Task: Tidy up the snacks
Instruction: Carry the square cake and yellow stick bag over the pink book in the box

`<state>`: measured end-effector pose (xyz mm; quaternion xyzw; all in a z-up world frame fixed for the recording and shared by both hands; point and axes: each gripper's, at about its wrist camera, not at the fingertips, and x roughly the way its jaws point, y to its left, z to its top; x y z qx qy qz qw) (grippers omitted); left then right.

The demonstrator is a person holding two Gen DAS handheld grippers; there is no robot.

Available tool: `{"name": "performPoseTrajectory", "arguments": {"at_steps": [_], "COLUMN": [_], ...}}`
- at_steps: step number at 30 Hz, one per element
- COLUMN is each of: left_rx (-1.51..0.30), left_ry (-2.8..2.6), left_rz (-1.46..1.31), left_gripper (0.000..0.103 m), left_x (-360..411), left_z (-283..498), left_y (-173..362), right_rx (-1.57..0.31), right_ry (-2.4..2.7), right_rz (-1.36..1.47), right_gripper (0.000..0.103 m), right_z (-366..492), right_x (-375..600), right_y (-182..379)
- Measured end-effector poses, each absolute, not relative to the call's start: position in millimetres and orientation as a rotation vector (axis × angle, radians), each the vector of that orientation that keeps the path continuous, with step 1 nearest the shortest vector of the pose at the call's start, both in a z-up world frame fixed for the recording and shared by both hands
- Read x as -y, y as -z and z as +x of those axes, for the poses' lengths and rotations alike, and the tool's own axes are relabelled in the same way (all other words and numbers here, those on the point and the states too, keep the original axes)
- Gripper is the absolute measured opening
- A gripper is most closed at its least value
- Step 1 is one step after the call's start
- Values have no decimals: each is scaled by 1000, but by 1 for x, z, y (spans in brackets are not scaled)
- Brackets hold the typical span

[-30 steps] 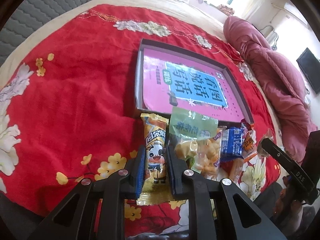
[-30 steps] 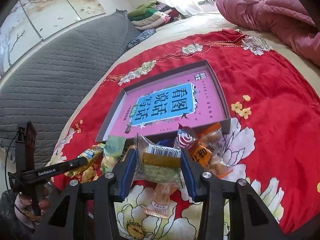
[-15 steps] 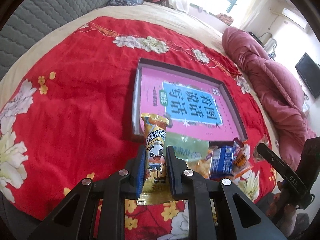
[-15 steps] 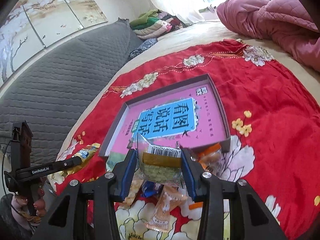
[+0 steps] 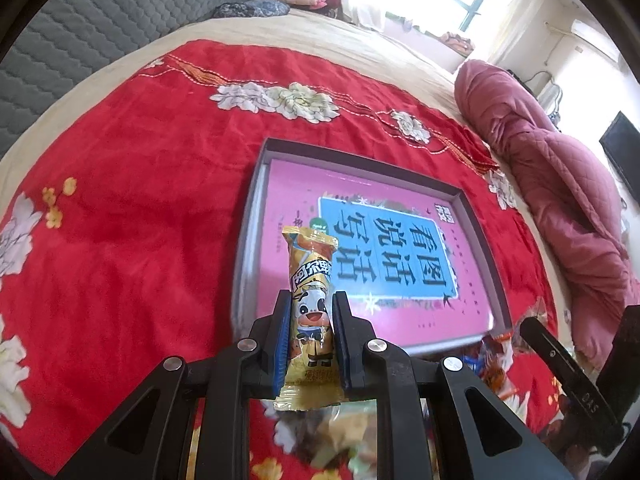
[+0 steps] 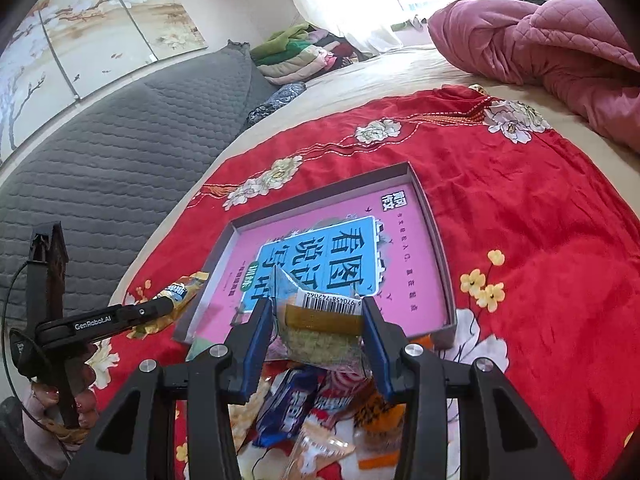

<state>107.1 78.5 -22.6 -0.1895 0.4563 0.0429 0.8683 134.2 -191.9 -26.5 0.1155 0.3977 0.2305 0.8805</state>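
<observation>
A: What had changed in that last second?

B: Both hands had carried their loads off the heap. The left hand-held gripper [image 5: 310, 312] was clamped on the yellow cow-print stick snack [image 5: 311, 276], and a second before that packet had stood over the pile; by this moment it hung above the near-left corner of the grey box [image 5: 245, 248].

A: And the other one?

B: The right hand-held gripper [image 6: 318, 320] stayed closed on a clear packet with a barcode [image 6: 320, 322], jaws partly apart because the packet is wide. It too had drifted from over the loose snacks to above the box's near edge.

A: So what did that mean for the task?

B: I'd judge both packets were about to be set down inside. Nothing had been placed yet; the pink printed floor of the box lay bare.

A: How did the stick snack look?

B: Long, slim, foil-wrapped, held upright at its lower half, its crimped top free.

A: And farther out?

B: The remaining snacks [image 6: 304, 404] lay heaped on the red floral blanket [image 6: 520, 200] just before the box, with a pink quilt [image 6: 540, 40] on the bed beyond.
</observation>
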Motion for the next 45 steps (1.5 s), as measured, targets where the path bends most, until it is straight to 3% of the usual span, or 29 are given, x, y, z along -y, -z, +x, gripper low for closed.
{"name": "performPoseTrajectory", "arguments": {"at_steps": [16,45], "left_rx": [-993,-1060], "left_ry": [-99,-2], "left_rz": [-381,-360], "left_gripper": [20,20], "left_x": [-73,-79], "left_z": [149,149], "left_y": [49,63], "right_rx": [-883,-1031], "right_ry": [-374,-152], "right_rz": [174,15], "right_gripper": [44,46], "right_z": [175,196], "right_x": [186,170], "right_y": [47,77]}}
